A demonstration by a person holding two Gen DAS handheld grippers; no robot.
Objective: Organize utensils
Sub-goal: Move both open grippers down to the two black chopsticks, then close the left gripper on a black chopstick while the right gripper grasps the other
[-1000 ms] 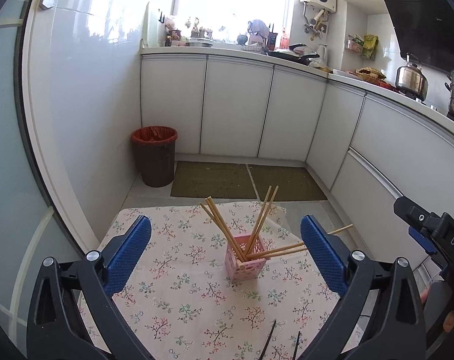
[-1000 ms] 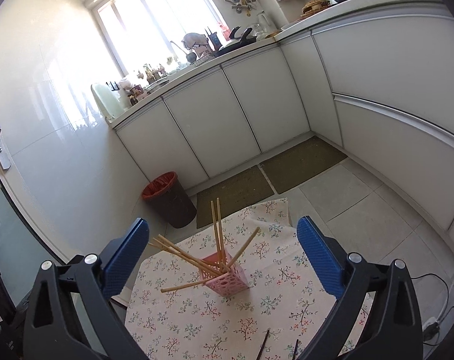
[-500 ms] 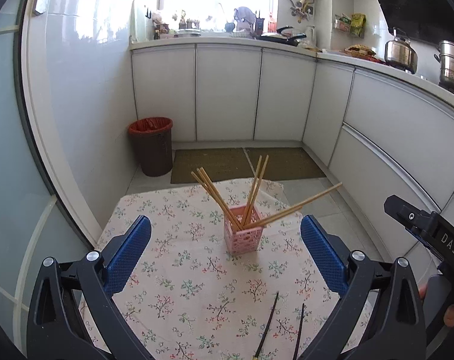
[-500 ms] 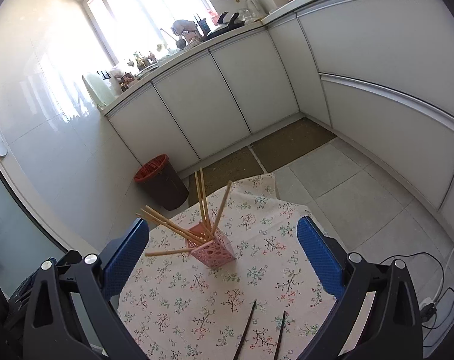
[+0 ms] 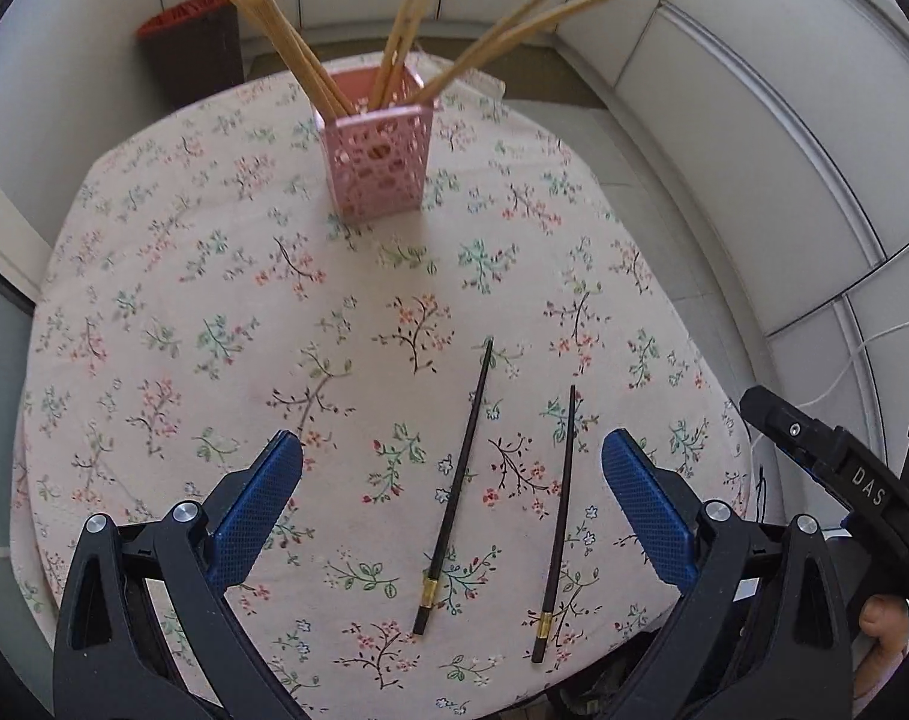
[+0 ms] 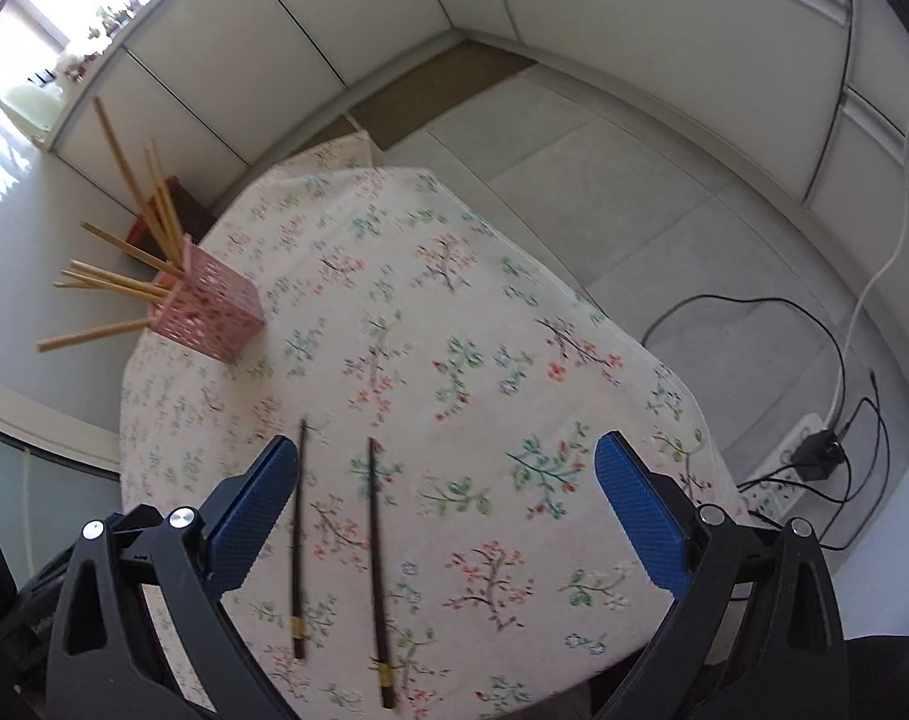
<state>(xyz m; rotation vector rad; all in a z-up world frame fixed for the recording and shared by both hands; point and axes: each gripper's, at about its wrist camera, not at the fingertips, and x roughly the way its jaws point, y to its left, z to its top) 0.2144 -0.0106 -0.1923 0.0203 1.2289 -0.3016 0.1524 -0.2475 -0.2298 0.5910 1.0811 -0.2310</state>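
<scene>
Two dark chopsticks lie side by side on the floral tablecloth (image 5: 226,312), near its front edge: the left one (image 5: 454,489) and the right one (image 5: 557,525). They also show in the right wrist view (image 6: 298,531) (image 6: 377,576). A pink perforated holder (image 5: 377,163) stands at the far side with several wooden chopsticks (image 5: 286,36) leaning out; it also shows in the right wrist view (image 6: 205,307). My left gripper (image 5: 451,507) is open and empty above the dark chopsticks. My right gripper (image 6: 445,510) is open and empty, just right of them.
White kitchen cabinets (image 6: 334,30) line the walls. A brown bin with a red liner (image 5: 193,54) stands beyond the table. Cables and a power strip (image 6: 784,480) lie on the tiled floor to the right. The right gripper's body (image 5: 844,486) shows at the table's right edge.
Both grippers have tilted down and moved closer to the table, so the two dark chopsticks now lie between or beside the open fingers. Nothing has been grasped.
</scene>
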